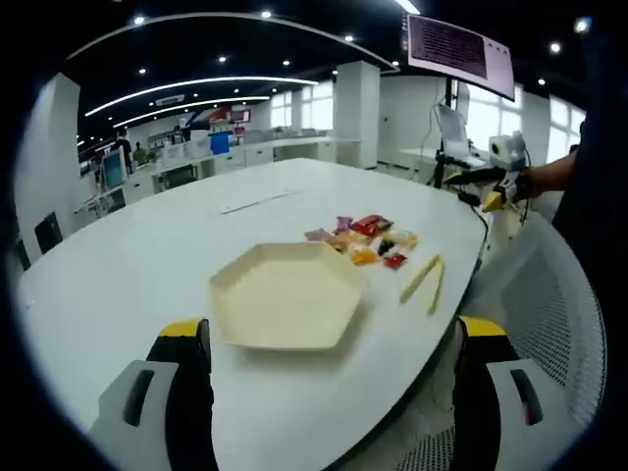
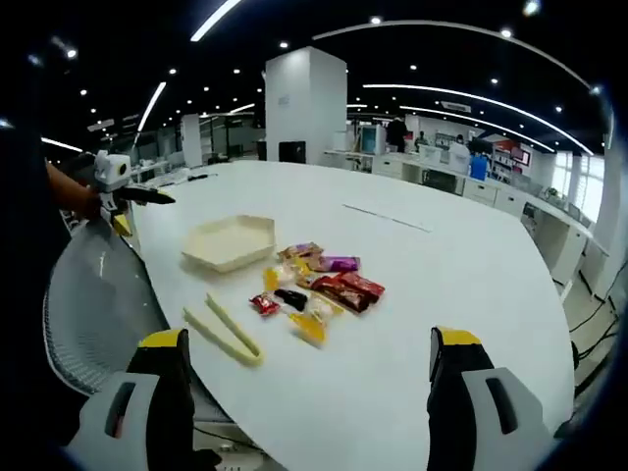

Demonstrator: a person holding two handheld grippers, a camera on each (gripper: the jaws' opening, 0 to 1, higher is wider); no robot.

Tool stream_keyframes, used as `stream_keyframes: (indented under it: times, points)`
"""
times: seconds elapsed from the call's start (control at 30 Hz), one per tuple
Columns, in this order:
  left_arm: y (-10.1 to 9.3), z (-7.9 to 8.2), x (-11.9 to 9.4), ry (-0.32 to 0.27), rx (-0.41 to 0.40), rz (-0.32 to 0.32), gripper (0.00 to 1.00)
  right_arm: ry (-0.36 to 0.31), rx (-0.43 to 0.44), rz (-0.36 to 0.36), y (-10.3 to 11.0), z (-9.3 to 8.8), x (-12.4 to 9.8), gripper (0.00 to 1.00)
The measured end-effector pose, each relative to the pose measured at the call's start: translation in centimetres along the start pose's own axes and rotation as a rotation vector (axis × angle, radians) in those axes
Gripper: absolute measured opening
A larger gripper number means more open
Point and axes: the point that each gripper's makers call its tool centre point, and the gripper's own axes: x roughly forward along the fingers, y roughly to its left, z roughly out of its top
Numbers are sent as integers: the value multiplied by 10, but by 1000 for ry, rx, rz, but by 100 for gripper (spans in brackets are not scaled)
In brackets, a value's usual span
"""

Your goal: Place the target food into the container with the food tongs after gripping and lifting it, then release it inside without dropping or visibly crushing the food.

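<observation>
A cream hexagonal tray (image 1: pixel 285 294) lies on the white table (image 1: pixel 147 265) just ahead of my left gripper (image 1: pixel 334 392), which stands open with nothing between its jaws. Beyond the tray is a small pile of wrapped snack packets (image 1: pixel 363 238), and pale yellow food tongs (image 1: pixel 424 282) lie to their right near the table edge. In the right gripper view, the tongs (image 2: pixel 224 332) lie nearest, then the snack packets (image 2: pixel 314 289), then the tray (image 2: pixel 231 240). My right gripper (image 2: pixel 314 402) is open and empty, short of the table edge.
A grey mesh chair (image 1: pixel 549 294) stands against the table edge beside the tongs; its mesh back (image 2: pixel 93 304) fills the left of the right gripper view. A hanging monitor (image 1: pixel 456 49) and office desks lie beyond. Past the snacks the table (image 2: pixel 442 285) is bare.
</observation>
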Motion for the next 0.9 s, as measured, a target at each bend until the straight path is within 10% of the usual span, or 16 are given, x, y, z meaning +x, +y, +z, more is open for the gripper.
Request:
stream_keyframes:
  times: [0.9]
  points:
    - [2, -9, 1, 56, 20, 17, 100, 16, 4, 46, 15, -2, 10, 100]
